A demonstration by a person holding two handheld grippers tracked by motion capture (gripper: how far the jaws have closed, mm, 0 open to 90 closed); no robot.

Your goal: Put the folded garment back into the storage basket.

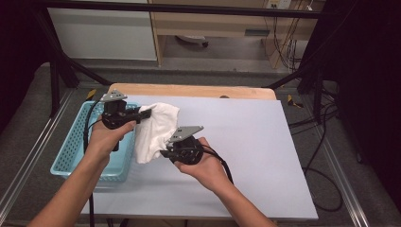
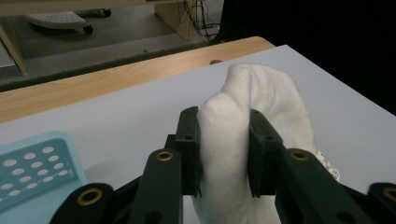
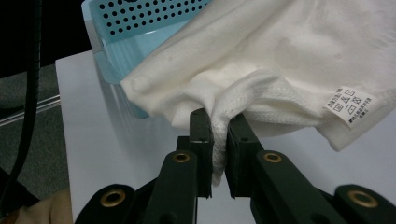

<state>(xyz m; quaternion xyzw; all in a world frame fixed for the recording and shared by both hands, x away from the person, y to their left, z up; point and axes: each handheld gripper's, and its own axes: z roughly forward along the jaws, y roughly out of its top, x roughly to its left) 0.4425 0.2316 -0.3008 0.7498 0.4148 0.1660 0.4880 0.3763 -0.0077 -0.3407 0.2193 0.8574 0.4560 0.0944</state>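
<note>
A white towel hangs slack between my two grippers, above the left part of the pale table. My left gripper is shut on a thick fold at its far end; in the left gripper view that white towel bulges between the black jaws of the left gripper. My right gripper is shut on the towel's near hem; the right gripper view has the towel pinched thin in the right gripper. A care label is sewn at the hem.
A light blue perforated basket sits at the table's left edge, partly under the towel and my left hand. The pale table top spreads to the right, with a wooden strip at its far edge. Cables lie on the floor at right.
</note>
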